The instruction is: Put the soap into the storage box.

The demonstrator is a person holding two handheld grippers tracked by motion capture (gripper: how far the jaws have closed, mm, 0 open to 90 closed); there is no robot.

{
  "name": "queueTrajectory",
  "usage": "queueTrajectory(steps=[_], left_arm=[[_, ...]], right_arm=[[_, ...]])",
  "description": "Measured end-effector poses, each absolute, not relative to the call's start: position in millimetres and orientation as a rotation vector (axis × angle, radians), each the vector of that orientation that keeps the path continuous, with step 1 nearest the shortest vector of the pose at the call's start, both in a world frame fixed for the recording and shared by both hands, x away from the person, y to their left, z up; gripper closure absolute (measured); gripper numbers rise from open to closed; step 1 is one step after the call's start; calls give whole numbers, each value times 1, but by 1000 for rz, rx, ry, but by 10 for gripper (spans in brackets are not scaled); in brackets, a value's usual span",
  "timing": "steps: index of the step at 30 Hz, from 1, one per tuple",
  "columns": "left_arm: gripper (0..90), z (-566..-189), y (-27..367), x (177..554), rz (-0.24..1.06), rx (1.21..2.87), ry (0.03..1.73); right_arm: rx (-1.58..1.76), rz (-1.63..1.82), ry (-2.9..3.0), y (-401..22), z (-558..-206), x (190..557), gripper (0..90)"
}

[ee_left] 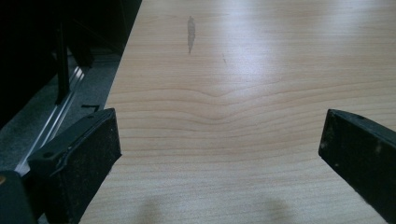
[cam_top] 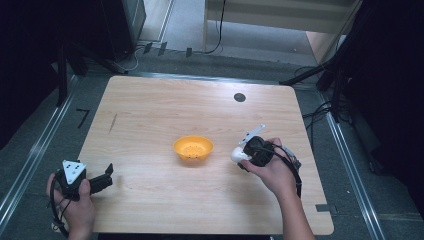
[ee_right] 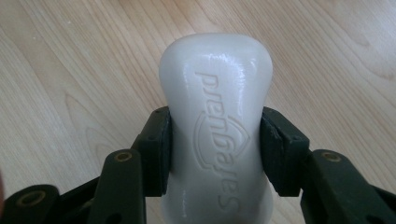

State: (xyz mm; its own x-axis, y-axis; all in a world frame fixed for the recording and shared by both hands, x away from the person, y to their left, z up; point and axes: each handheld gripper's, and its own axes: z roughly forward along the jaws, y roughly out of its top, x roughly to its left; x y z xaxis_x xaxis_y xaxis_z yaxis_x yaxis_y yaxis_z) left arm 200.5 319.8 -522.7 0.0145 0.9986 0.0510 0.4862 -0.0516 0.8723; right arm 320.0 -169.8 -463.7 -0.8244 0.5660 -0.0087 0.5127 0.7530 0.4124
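White, waxy soap bar [ee_right: 215, 135], waisted and embossed, is clamped by right gripper [ee_right: 215, 149]; left gripper [ee_left: 219, 154] gapes wide over wood-grain table [ee_left: 243, 70]

We're in a lab/test rig, not a home: bare wooden table [cam_top: 150, 110] on grey floor, metal floor rails [cam_top: 30, 155] at 9 and 3 o'clock, black stands [cam_top: 340, 80] w/ loose cables [cam_top: 218, 30] at 12–2 o'clock.

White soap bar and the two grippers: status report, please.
Right gripper shut on white moulded soap bar, right of orange plastic bowl. Left gripper open, nothing between the jaws, over the pale wooden table. Table between soap and bowl bare.
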Motion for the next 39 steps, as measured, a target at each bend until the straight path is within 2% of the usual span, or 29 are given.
queueTrajectory(steps=[39], left_arm=[[0,-523,321,200,948,1614,1545]], right_arm=[[493,594,2892,-96,-440,349,505]])
